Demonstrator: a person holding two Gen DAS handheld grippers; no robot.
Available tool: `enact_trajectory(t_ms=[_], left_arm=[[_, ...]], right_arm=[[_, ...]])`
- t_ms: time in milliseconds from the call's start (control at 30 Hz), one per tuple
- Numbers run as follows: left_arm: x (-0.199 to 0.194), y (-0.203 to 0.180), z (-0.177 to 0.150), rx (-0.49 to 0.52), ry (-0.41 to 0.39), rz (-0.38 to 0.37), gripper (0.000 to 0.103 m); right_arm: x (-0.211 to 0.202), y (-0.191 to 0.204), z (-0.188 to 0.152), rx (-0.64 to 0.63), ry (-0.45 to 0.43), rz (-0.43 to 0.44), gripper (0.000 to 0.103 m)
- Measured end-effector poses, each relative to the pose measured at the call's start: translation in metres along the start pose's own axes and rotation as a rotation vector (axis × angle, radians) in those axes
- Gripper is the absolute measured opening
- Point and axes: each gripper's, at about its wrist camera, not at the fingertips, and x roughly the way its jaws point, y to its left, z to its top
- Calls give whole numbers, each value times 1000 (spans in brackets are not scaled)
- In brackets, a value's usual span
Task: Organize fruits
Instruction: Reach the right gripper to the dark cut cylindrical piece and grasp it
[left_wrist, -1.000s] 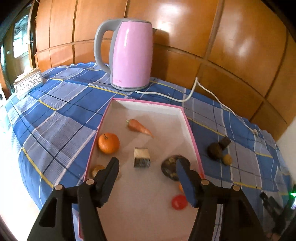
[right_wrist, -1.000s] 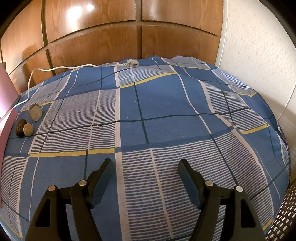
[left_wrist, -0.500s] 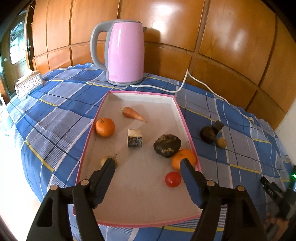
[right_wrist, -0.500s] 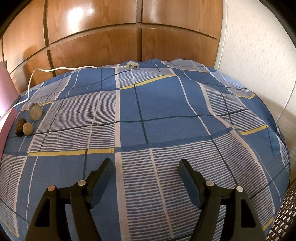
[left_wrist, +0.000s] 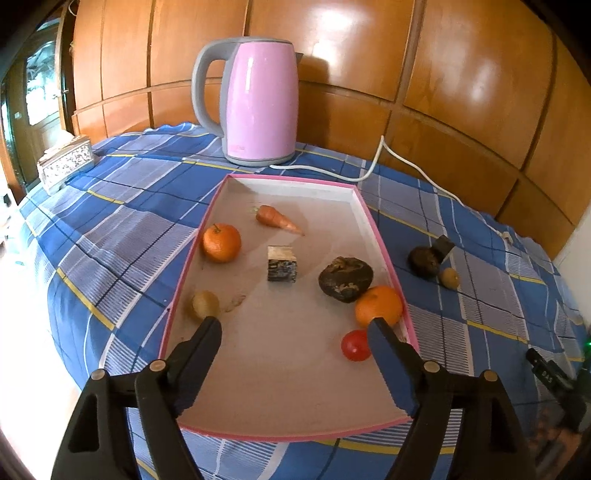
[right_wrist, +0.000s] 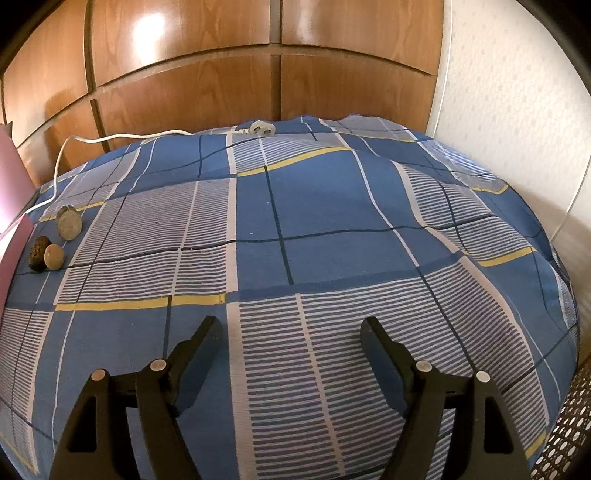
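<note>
Wider left tongs (left_wrist: 293, 325) (empty, opening)

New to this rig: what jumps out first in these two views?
The pink kettle stands against the wood panelling at the back of the blue checked cloth. In front of it lies the pink-rimmed tray with two oranges, a carrot and a red tomato. Three small pieces lie outside the tray on the cloth.
</note>
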Motion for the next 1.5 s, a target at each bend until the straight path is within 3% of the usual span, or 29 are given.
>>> enact_trajectory(t_ms=[300, 667, 733, 933, 1267, 1500], left_arm=[[-9, 20, -8, -64, -50, -28, 99], [-7, 28, -10, -90, -37, 35, 103], [-5, 30, -12, -98, -29, 33, 103], [-2, 31, -15, -92, -14, 45, 103], [-5, 36, -13, -114, -43, 36, 103], [-6, 36, -11, -111, -52, 8, 103]], right_arm=[[-1, 1, 1, 4, 4, -9, 79], [-2, 4, 4, 16, 42, -23, 79], [-3, 6, 5, 17, 58, -12, 74], [-8, 39, 11, -66, 93, 116, 56], [-23, 135, 36, -244, 87, 380, 53], [-28, 200, 59, -359, 70, 481, 54]])
